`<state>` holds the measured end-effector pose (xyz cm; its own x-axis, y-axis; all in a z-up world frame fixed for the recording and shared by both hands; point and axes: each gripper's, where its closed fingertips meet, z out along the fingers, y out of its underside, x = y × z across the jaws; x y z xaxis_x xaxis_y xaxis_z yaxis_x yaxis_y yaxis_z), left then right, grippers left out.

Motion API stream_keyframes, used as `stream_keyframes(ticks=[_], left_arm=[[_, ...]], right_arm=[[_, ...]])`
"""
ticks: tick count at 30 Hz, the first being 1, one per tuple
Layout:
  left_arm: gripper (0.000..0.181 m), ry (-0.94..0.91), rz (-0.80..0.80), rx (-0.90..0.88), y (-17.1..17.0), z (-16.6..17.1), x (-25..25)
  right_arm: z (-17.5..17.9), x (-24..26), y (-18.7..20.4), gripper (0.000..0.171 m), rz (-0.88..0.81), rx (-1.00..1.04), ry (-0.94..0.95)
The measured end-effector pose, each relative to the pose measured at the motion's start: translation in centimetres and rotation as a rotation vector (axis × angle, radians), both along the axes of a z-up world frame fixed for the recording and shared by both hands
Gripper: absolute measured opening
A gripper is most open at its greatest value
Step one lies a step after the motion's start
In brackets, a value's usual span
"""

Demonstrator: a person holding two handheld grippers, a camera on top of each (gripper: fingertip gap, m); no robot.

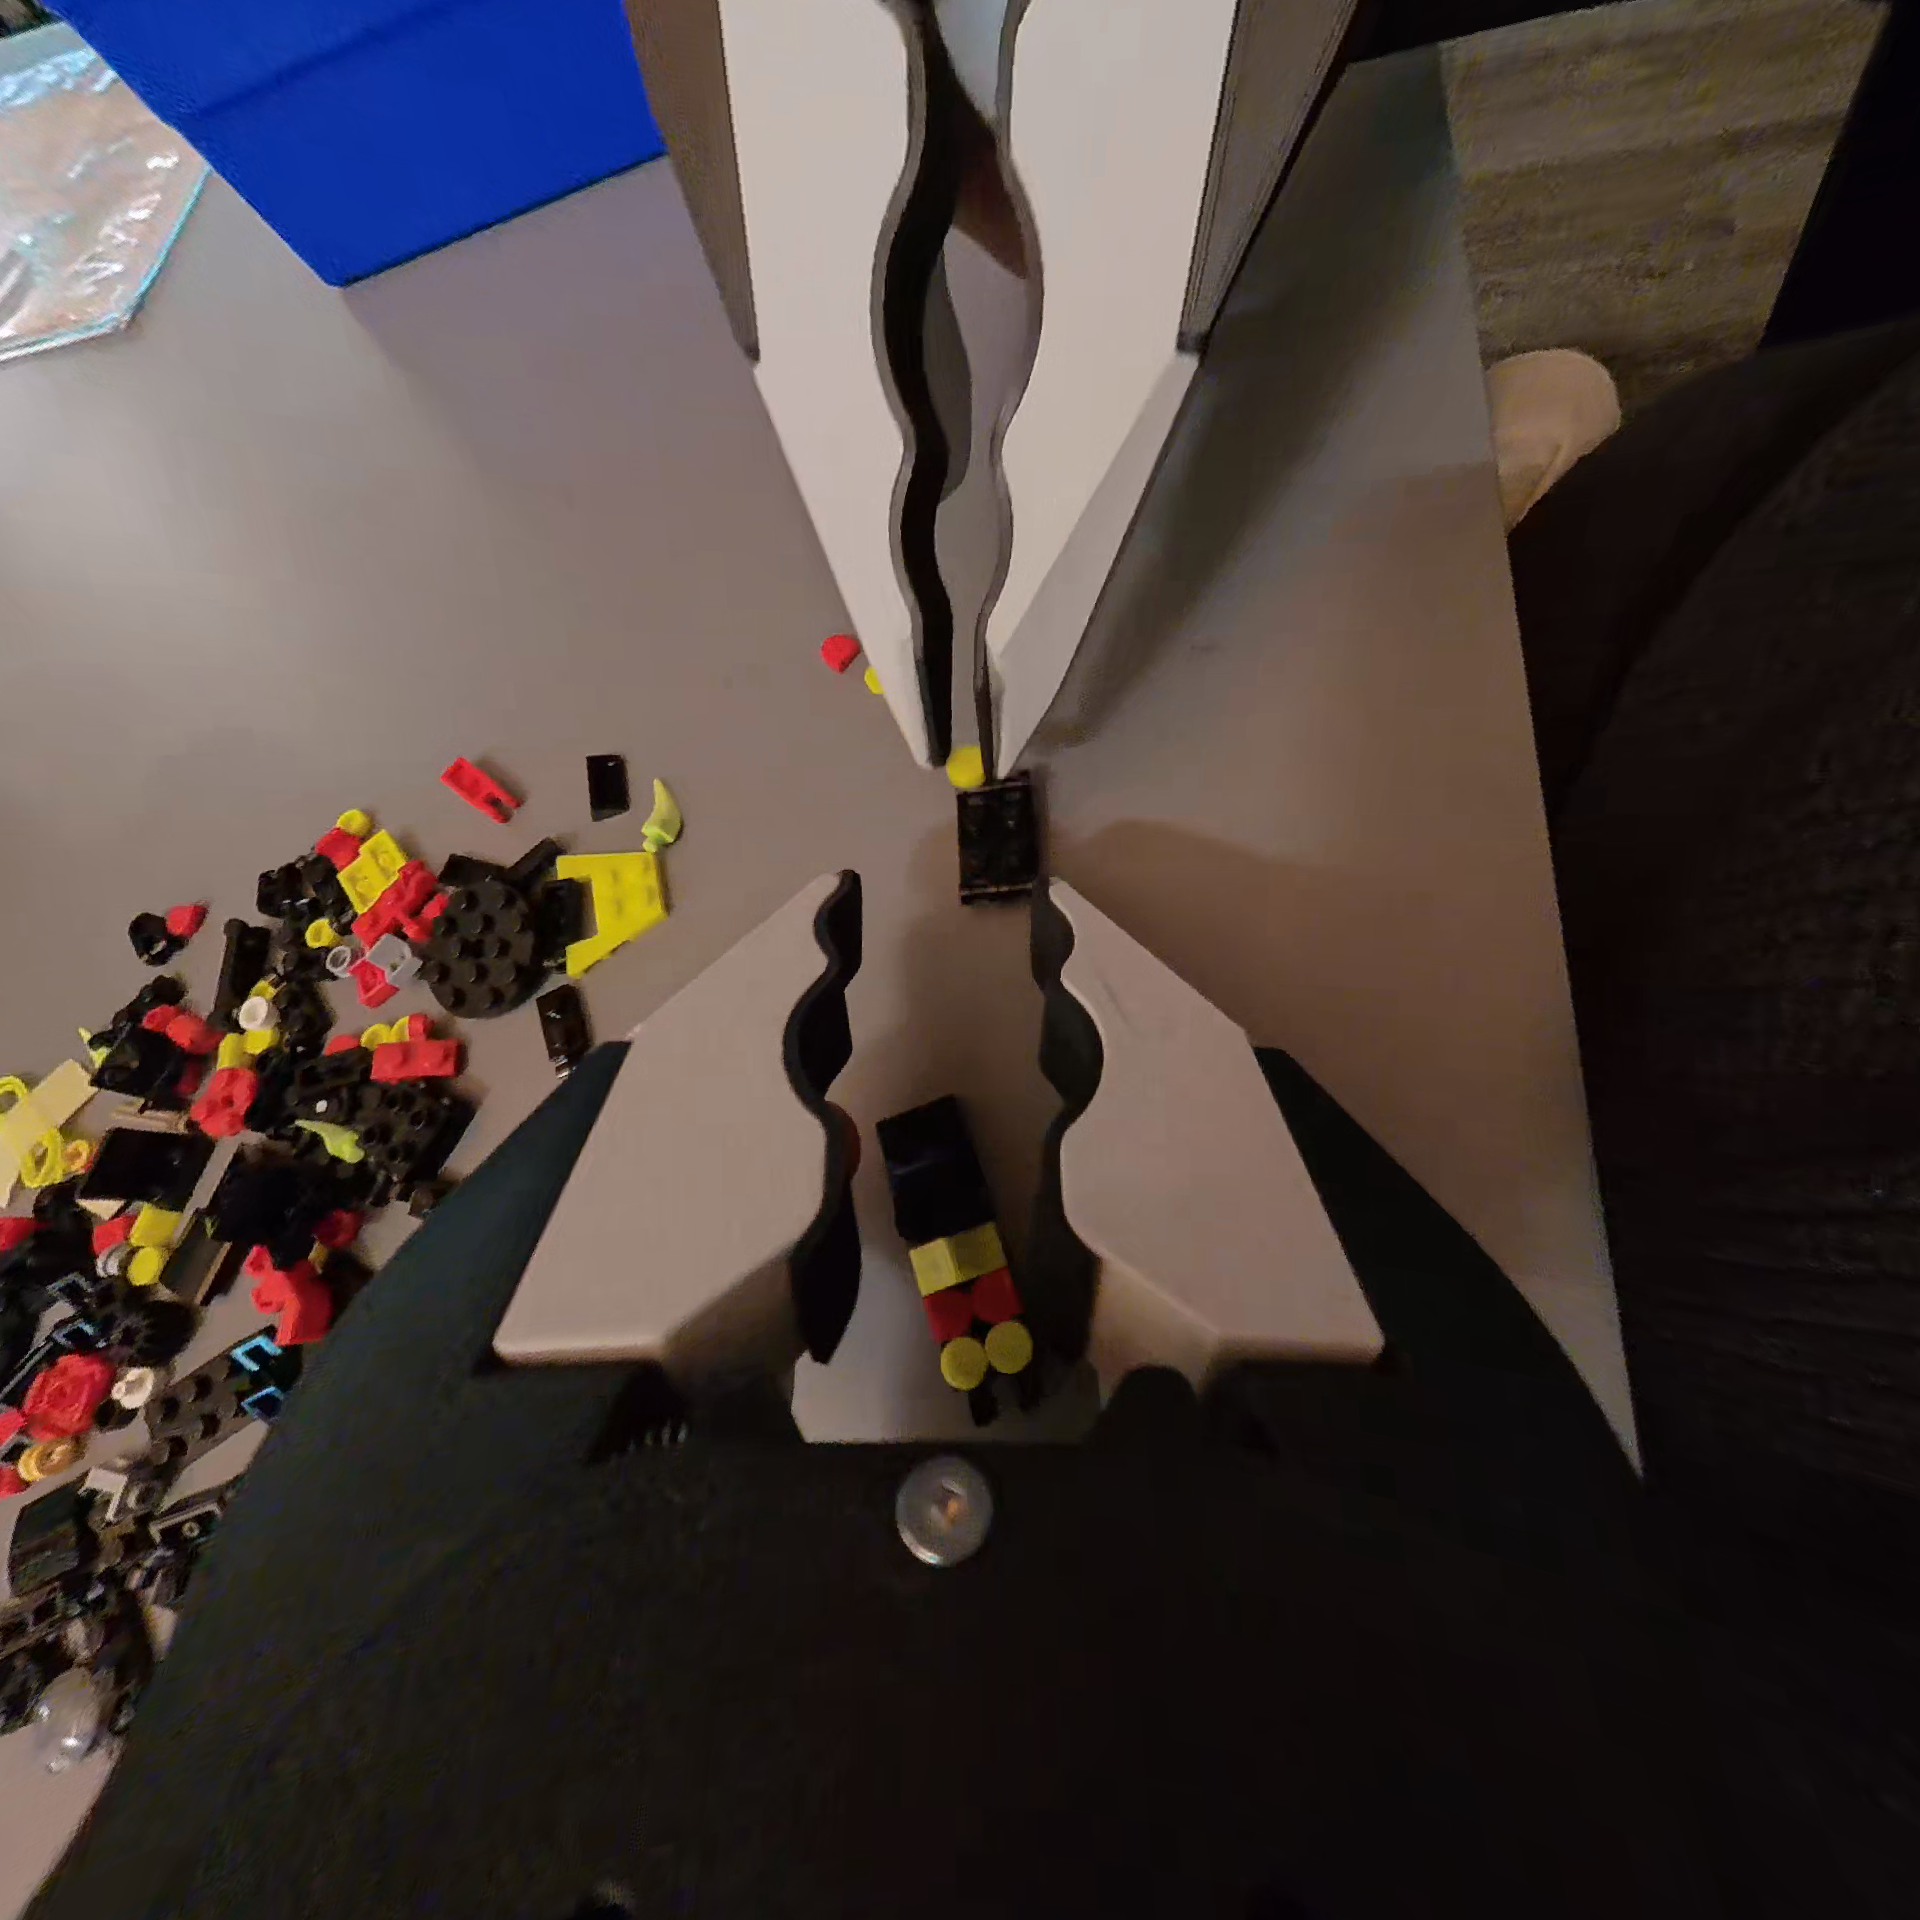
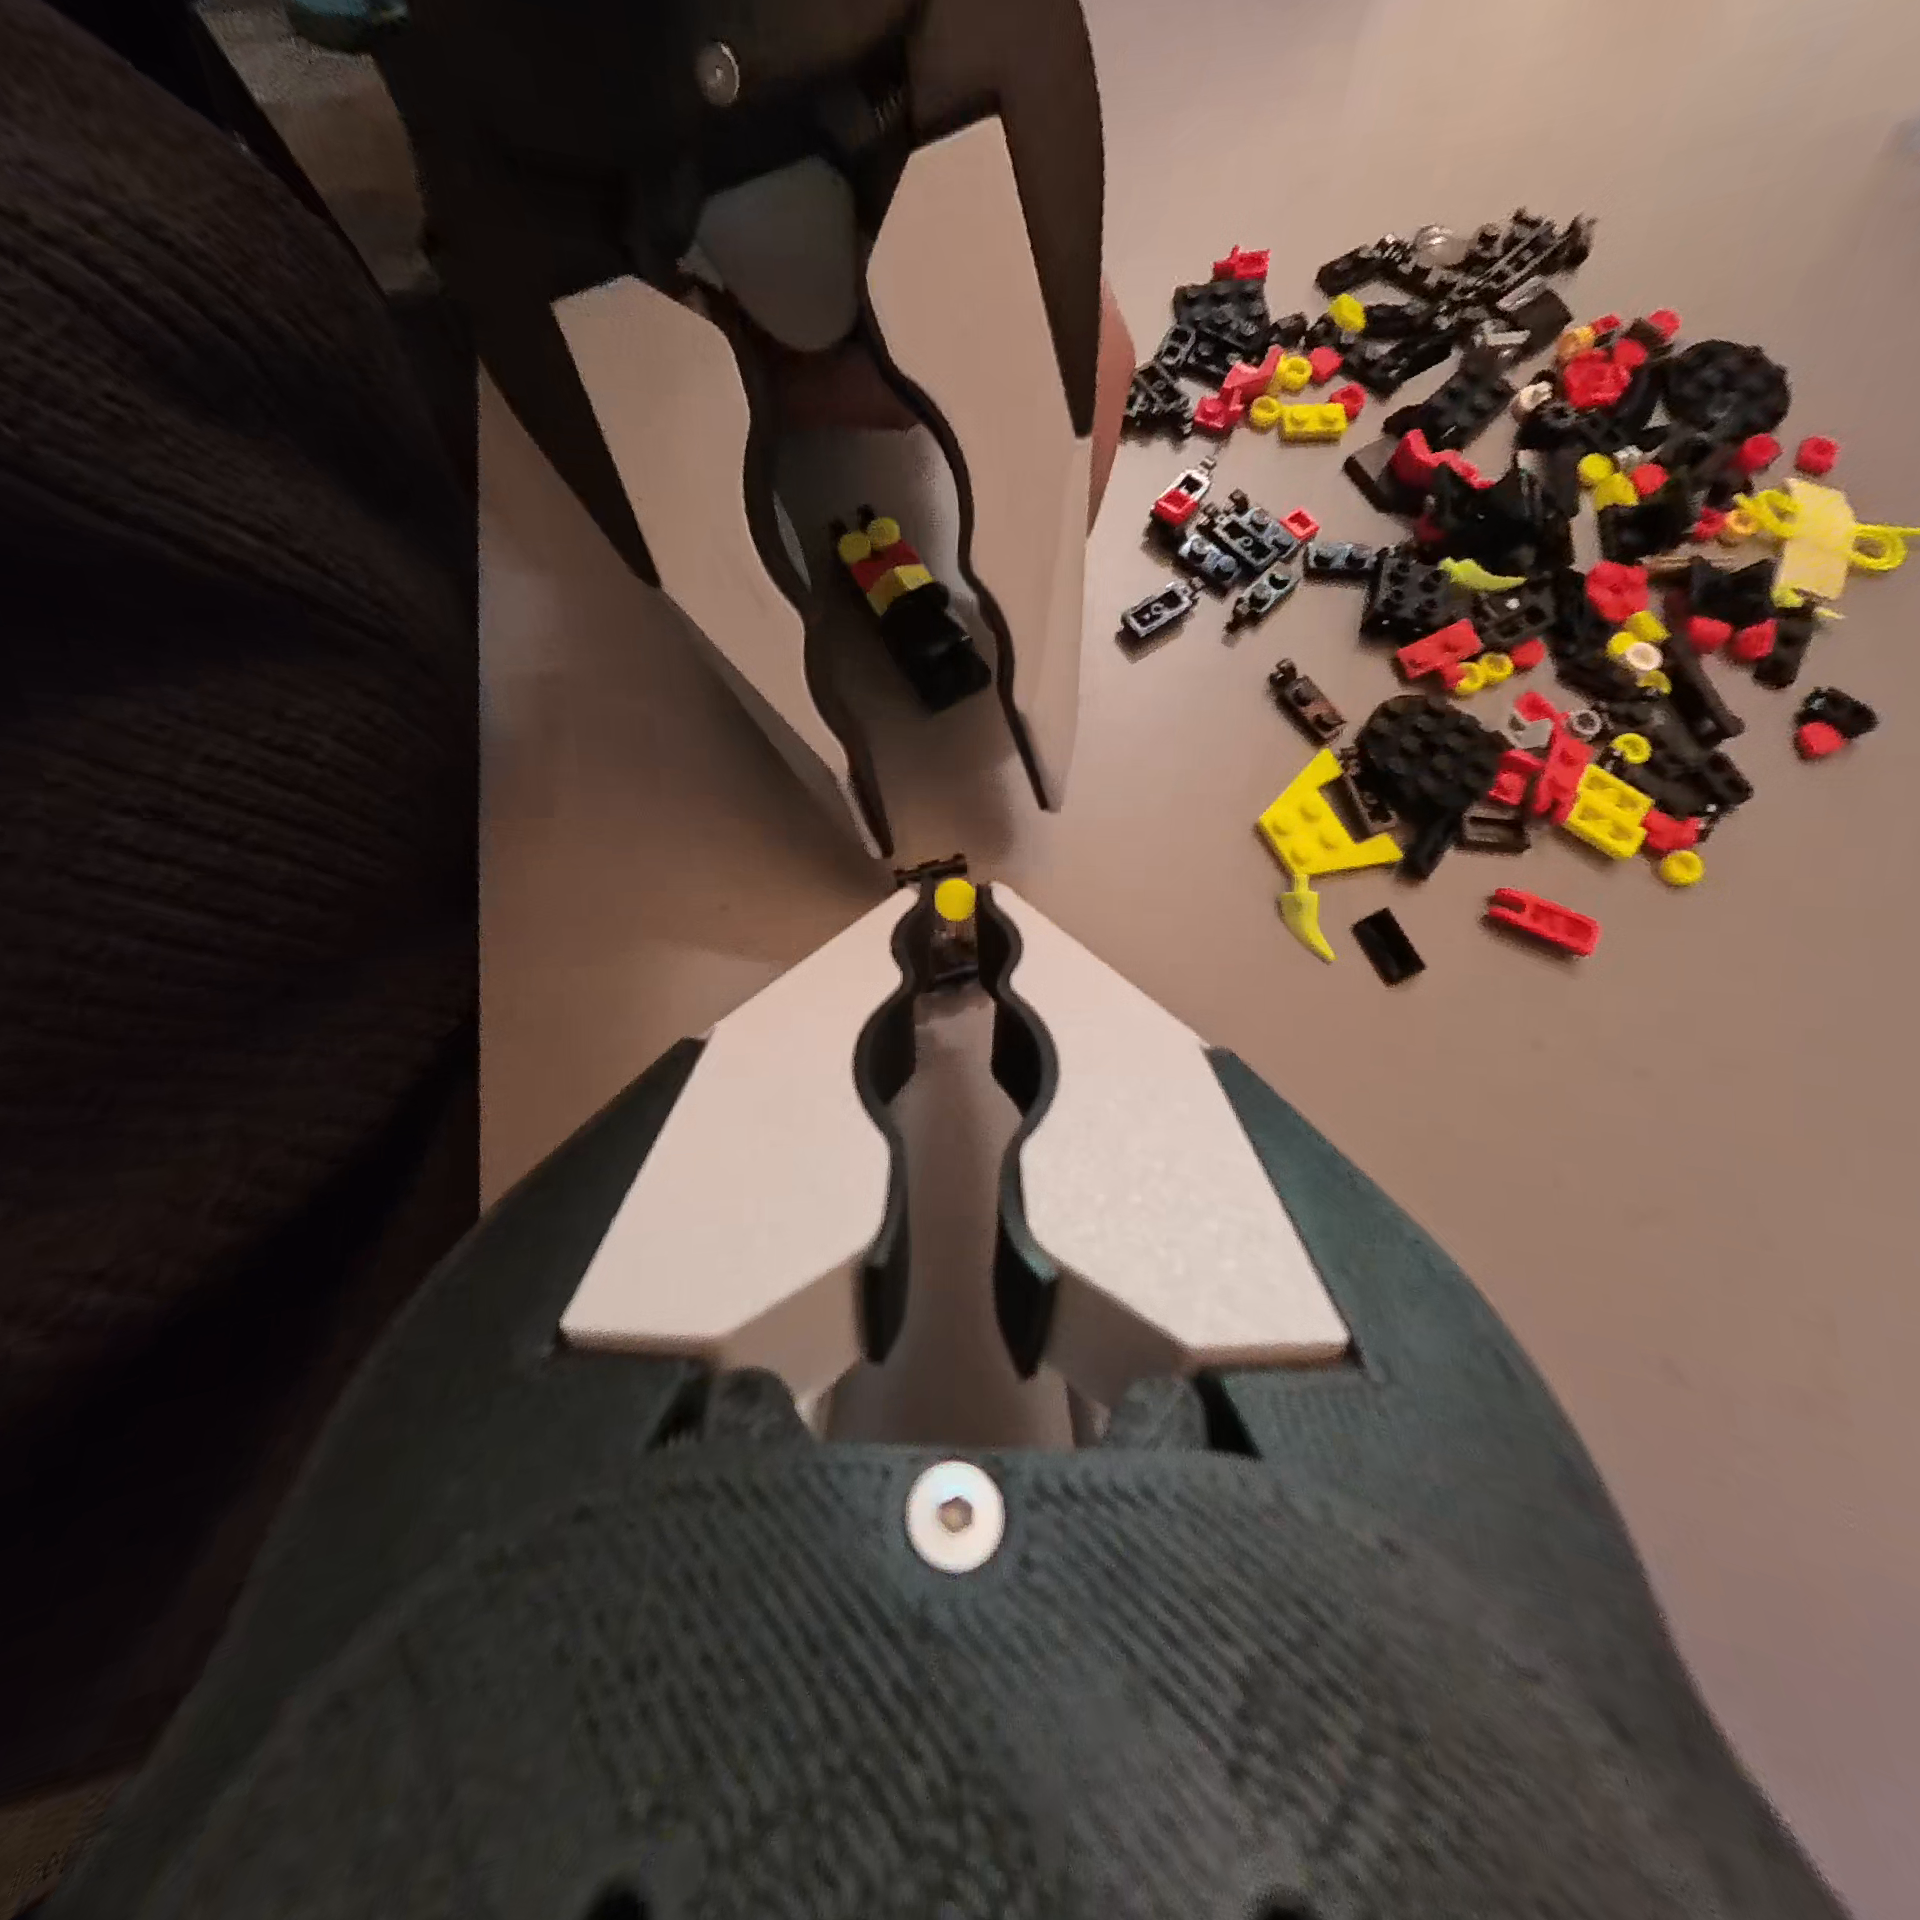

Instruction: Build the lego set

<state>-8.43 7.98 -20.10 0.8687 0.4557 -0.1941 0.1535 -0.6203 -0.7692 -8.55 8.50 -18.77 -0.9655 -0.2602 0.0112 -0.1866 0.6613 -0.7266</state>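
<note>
My right gripper (image 2: 951,906) is shut on a small yellow round stud (image 2: 953,899) at its fingertips. It also shows in the left wrist view (image 1: 964,753), coming in from the top with the stud (image 1: 963,767). A small black plate (image 1: 995,847) lies on the grey table just under the stud; its edge shows in the right wrist view (image 2: 928,869). My left gripper (image 1: 945,888) is open and faces the right one, tips close to the plate. A small black, yellow and red assembly (image 1: 951,1247) lies between its fingers, also seen in the right wrist view (image 2: 909,613).
A pile of loose black, red and yellow pieces (image 1: 260,1091) (image 2: 1507,540) lies beside the grippers. A blue box (image 1: 395,135) and a clear plastic bag (image 1: 73,187) sit farther back. A person's dark clothing (image 2: 208,727) lines the table edge. My two grippers' fingertips are within a few centimetres of each other.
</note>
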Motion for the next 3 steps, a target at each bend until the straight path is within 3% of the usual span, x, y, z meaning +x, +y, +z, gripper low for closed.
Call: stream_keyframes(ticks=[3], left_arm=[[0.030,-0.007,0.002,-0.009,0.08,-0.20,0.00]], right_arm=[[-0.68,0.04,-0.23,0.006,0.006,0.026,-0.004]])
